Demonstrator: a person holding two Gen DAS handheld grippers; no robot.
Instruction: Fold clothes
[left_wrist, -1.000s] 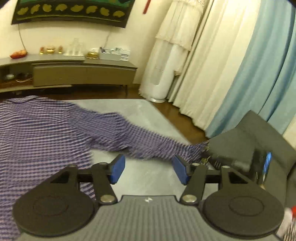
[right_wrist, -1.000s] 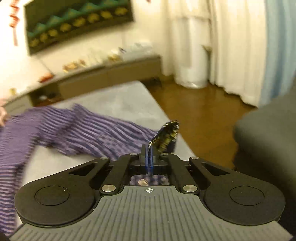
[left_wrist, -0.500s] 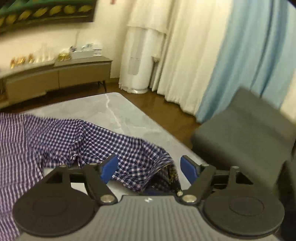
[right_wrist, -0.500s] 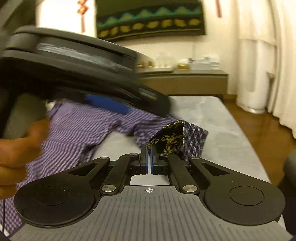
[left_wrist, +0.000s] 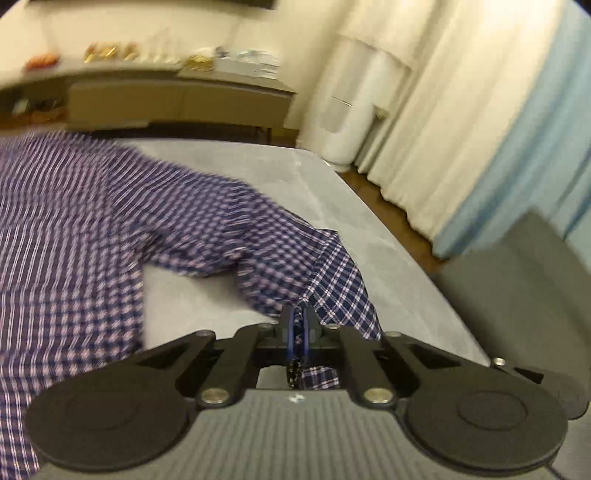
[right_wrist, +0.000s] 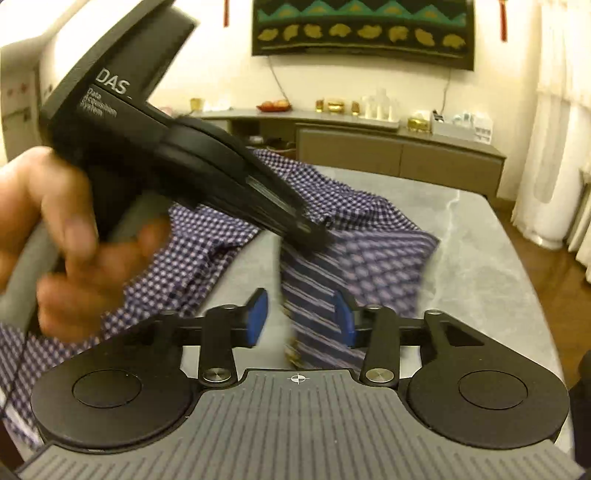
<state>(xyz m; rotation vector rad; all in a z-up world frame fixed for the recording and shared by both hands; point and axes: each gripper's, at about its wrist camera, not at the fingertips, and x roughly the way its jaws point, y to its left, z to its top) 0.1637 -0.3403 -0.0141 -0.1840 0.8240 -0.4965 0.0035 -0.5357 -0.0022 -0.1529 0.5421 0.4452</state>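
Note:
A purple checked shirt (left_wrist: 92, 221) lies spread over a grey table (left_wrist: 369, 236), its sleeve running toward the right edge. My left gripper (left_wrist: 297, 328) is shut on the sleeve cuff (left_wrist: 340, 280), which bunches up at the blue pads. In the right wrist view the same shirt (right_wrist: 207, 243) shows, and the left gripper (right_wrist: 321, 236), held by a hand (right_wrist: 48, 229), pinches the sleeve above my right gripper (right_wrist: 301, 319). The right gripper stands open, with the hanging cuff (right_wrist: 314, 306) between its blue pads (right_wrist: 258, 317) but not clamped.
A low sideboard (right_wrist: 388, 147) with small ornaments lines the far wall under a dark wall hanging (right_wrist: 362, 29). Cream and blue curtains (left_wrist: 461, 129) and a white cylindrical appliance (left_wrist: 351, 122) stand right. A dark chair (left_wrist: 524, 288) sits beside the table's right edge.
The right gripper held the cuff shut, then opened and let go. The left gripper, open before, closed on the cuff and now holds the sleeve lifted.

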